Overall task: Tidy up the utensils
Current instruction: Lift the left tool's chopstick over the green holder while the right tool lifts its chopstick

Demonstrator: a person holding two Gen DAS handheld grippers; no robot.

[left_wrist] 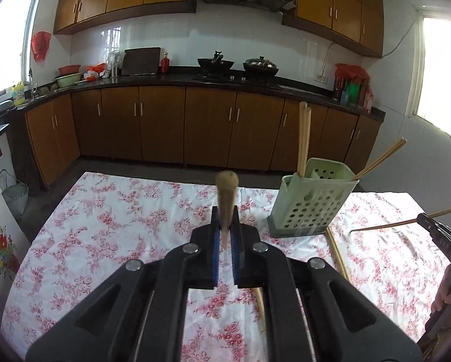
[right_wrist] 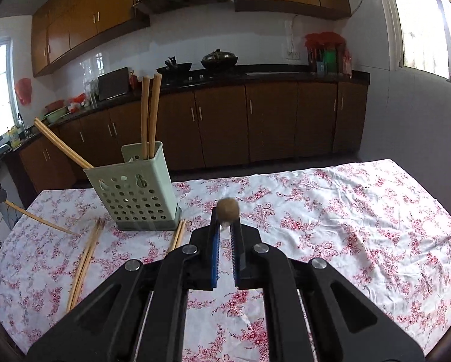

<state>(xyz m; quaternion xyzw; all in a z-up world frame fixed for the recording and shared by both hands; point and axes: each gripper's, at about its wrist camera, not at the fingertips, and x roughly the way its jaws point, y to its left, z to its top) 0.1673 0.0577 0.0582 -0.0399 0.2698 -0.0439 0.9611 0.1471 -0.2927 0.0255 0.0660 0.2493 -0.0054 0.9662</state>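
Biggest thing here is the table [right_wrist: 361, 211] with its pink-flowered cloth, filling the lower half of both views, kitchen cupboards running along behind it.

Next down is the one green holder [right_wrist: 135, 193] full of round holes, standing center-left in the right wrist view and right of center in the left wrist view. I count four chopsticks in it so far: two upright chopsticks [right_wrist: 149, 114] poking straight up, and two leaning chopsticks [right_wrist: 61, 144] tipping out over its side toward the left edge of that frame.

Then the loose chopsticks [right_wrist: 85, 259] still flat on the cloth at lower left, looks like three or four bunched together, hard to separate. Another loose pair [right_wrist: 177, 236] lies right at the holder's foot.

So by my guess it's roughly halfway: four in, two in the air, a handful left to collect.

The left gripper [left_wrist: 226, 229] is clamped tight on a chopstick [left_wrist: 226, 193] that points away from the camera, so you mostly see its blurry butt end mid-frame. The right gripper [right_wrist: 225, 229] has its jaws pinched on a second chopstick [right_wrist: 228, 208], seen end-on as a brown blob. Both sit above the cloth, neither over the holder yet.
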